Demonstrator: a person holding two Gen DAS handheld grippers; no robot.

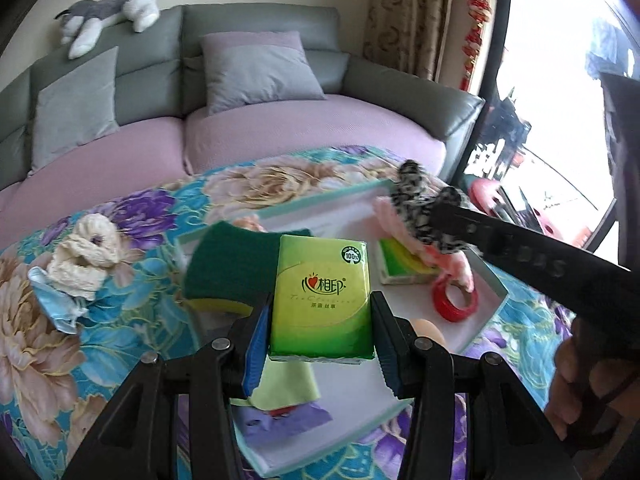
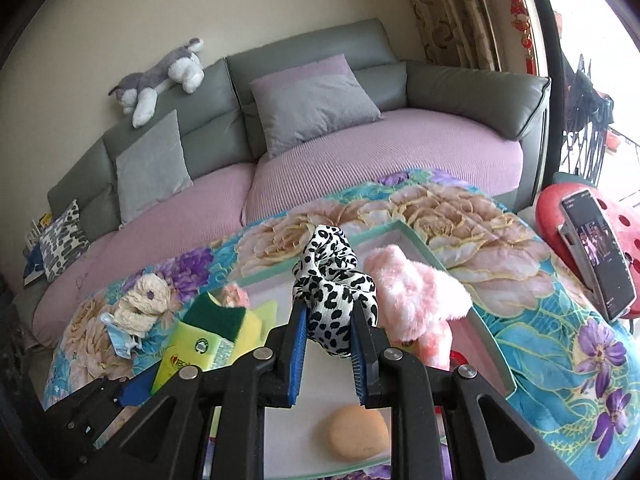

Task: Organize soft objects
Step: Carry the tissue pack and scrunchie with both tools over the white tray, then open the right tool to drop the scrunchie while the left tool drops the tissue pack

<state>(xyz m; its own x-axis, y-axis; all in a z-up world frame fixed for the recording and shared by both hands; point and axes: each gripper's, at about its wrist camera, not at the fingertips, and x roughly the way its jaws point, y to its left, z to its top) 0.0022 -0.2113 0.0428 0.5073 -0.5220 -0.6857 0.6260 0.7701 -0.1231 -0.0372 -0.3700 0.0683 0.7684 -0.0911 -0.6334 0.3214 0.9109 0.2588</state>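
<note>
My left gripper (image 1: 320, 320) is shut on a green tissue pack (image 1: 322, 296) and holds it above the white tray (image 1: 486, 322). The pack also shows in the right wrist view (image 2: 192, 350). My right gripper (image 2: 330, 344) is shut on a black-and-white leopard-print scrunchie (image 2: 332, 280), held over the tray (image 2: 494, 356); the scrunchie also shows in the left wrist view (image 1: 420, 204). A pink fluffy item (image 2: 416, 300) hangs beside the scrunchie. A green-and-yellow sponge (image 1: 224, 264) lies at the tray's left edge. An orange puff (image 2: 358, 432) lies in the tray.
A red tape roll (image 1: 454, 300) and a coloured pad (image 1: 400, 264) lie in the tray. A cream scrunchie (image 1: 86, 254) and a blue mask (image 1: 56, 304) lie on the floral cloth at the left. A sofa (image 1: 280, 120) stands behind. A phone (image 2: 600, 256) leans on a red stool.
</note>
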